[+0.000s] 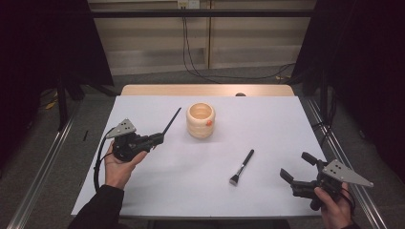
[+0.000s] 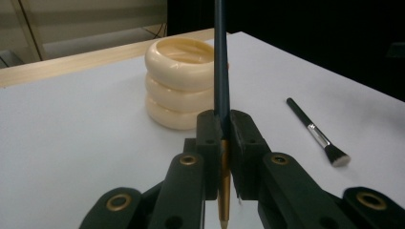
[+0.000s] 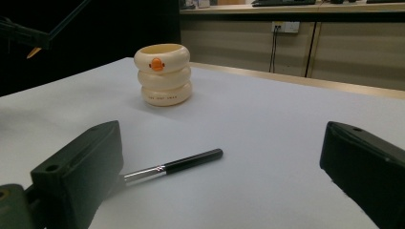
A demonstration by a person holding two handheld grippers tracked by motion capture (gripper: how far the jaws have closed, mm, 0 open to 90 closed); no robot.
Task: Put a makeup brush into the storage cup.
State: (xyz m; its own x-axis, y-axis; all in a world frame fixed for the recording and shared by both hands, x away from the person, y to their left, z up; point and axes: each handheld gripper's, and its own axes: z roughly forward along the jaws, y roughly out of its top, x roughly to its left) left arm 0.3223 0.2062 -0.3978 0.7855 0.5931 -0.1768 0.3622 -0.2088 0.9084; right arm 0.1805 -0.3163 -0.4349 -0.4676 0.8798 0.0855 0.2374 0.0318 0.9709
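My left gripper (image 1: 160,138) clamps a pen (image 1: 172,121); right gripper (image 1: 297,168) is open, empty. Risk: pen tilts, clips the cup (image 1: 200,120) rim mid-table.

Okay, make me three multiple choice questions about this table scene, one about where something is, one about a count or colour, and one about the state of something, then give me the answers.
1. Where does the flat makeup brush lie?
A. Inside the cream holder
B. On the white table between the holder and the right gripper
C. Between the left gripper's jaws

2. How many stacked rings make up the cream holder?
A. Three
B. One
C. Five

3. How do the left gripper's jaws stand?
A. Wide open with nothing between them
B. Resting flat on the table
C. Shut on a thin dark brush

Answers:
1. B: the high view shows it flat on the table, ahead of the right gripper, whose jaws stand open.
2. A: the right gripper view shows three bulging rings, with an orange beak on the top one.
3. C: the left gripper view shows the jaws pressed on the thin dark brush.
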